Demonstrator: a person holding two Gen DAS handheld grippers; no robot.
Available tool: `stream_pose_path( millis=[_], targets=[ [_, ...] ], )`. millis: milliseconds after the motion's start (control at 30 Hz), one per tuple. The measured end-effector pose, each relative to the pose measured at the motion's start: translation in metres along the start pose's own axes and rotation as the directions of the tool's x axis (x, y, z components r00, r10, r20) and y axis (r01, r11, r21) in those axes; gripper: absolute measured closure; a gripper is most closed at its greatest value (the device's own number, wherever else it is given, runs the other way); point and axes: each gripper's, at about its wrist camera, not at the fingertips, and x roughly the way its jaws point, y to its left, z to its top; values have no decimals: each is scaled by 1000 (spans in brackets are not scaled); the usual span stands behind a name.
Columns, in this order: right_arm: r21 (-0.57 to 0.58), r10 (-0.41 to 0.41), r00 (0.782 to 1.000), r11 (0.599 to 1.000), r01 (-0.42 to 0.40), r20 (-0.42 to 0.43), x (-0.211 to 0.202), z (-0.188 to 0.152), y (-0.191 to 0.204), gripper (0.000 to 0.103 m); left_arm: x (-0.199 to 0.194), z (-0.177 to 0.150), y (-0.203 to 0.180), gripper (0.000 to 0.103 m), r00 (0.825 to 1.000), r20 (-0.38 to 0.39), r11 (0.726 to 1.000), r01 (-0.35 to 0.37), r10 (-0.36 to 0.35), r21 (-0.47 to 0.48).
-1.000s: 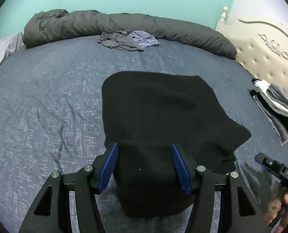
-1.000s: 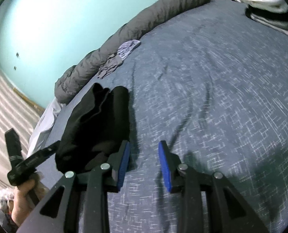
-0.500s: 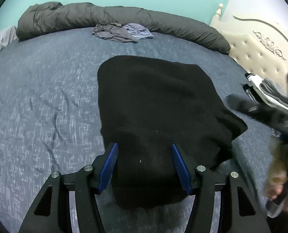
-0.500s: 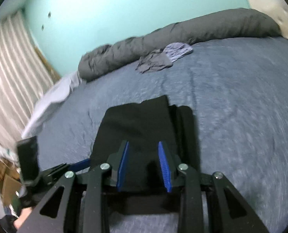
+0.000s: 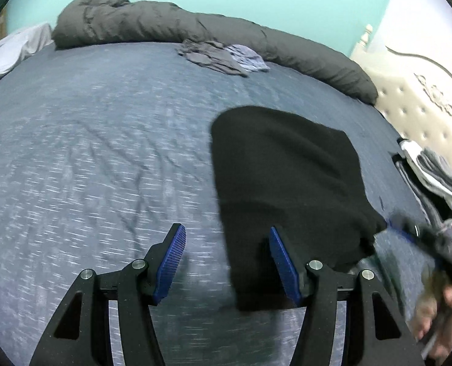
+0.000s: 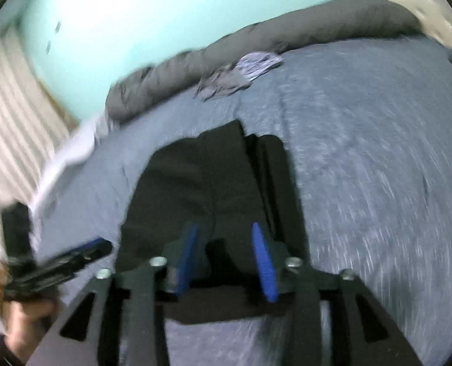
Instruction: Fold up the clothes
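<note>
With the left hand-held gripper [image 5: 224, 262] released and the right hand-held gripper [image 6: 224, 259] opening over the folded black garment [image 6: 213, 189], we judged its near edge the squarest grip on the bed [image 5: 88, 152].

Count, located relative to the bed [image 5: 104, 164]: one folded black garment [image 5: 287, 183] at its middle; two crumpled garments [image 5: 223, 58] at the far edge, against one rolled grey duvet [image 5: 195, 27]; one stack of folded clothes [image 5: 430, 174] beside the headboard [image 5: 424, 106]; two hand-held grippers
</note>
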Motion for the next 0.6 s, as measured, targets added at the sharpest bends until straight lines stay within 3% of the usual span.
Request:
stream_pose_path(
  millis=[167,400,600],
  targets=[
    [42,19,992,999,-14,-125,18,-40,6,58,-10,-2,17,42,1000,15,999,-13,14,-33],
    [165,41,980,986,-8,-195,42,-64,13,58,-21,-6,27,42,999,27,999,-26,27,-30],
    [279,69,976,960,-9,-207,54,-77,12,45,-30,-7,39,42,999,42,998,-27,29,-53]
  ],
)
